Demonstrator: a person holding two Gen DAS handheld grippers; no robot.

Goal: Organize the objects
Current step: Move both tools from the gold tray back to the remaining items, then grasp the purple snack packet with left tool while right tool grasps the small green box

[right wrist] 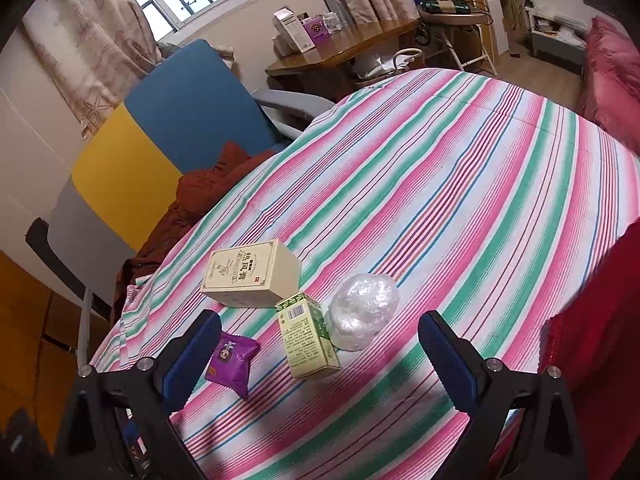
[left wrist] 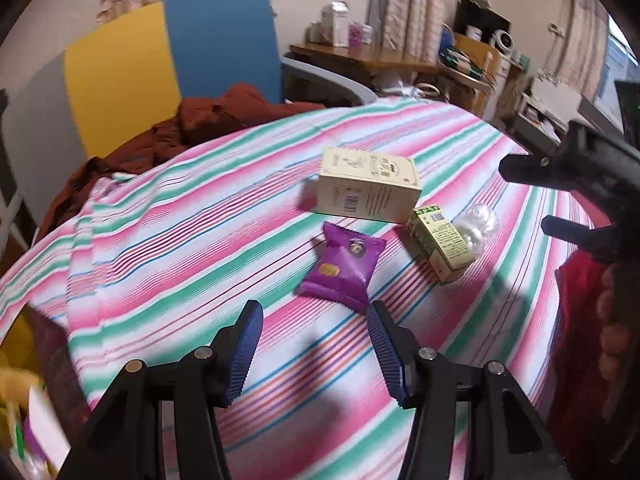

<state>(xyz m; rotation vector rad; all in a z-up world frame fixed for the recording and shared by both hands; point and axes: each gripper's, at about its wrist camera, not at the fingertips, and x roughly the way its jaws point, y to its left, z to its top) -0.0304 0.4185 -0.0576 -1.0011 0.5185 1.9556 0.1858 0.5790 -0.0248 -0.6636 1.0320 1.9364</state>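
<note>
Fingers on both grippers are standing wide apart and holding nothing. Using the cream box [left wrist: 370, 186] as the landmark and going left to right: the left gripper [left wrist: 316, 344] is hovering over the striped bed cover [left wrist: 160, 240], on the near side of the box, with the purple snack packet [left wrist: 342, 266] lying just ahead of its blue fingers [left wrist: 244, 354]. That packet is sitting in front of the box, apart from it. To the right of the box and touching its corner, the small green carton [left wrist: 440, 244] is lying on its side, and the clear crumpled plastic ball [left wrist: 476, 226] is resting against the carton's far side. The right gripper [right wrist: 320, 356] is hanging above this cluster, the carton roughly between its fingers.

I judge this to be the approach before a first pick, nothing yet gathered. The next move is likely calling for the left gripper to descend and close across the packet's narrow width. The packet is looking puffy and glossy, so a slipping grip is a risk; the boxes are looking rigid.
</note>
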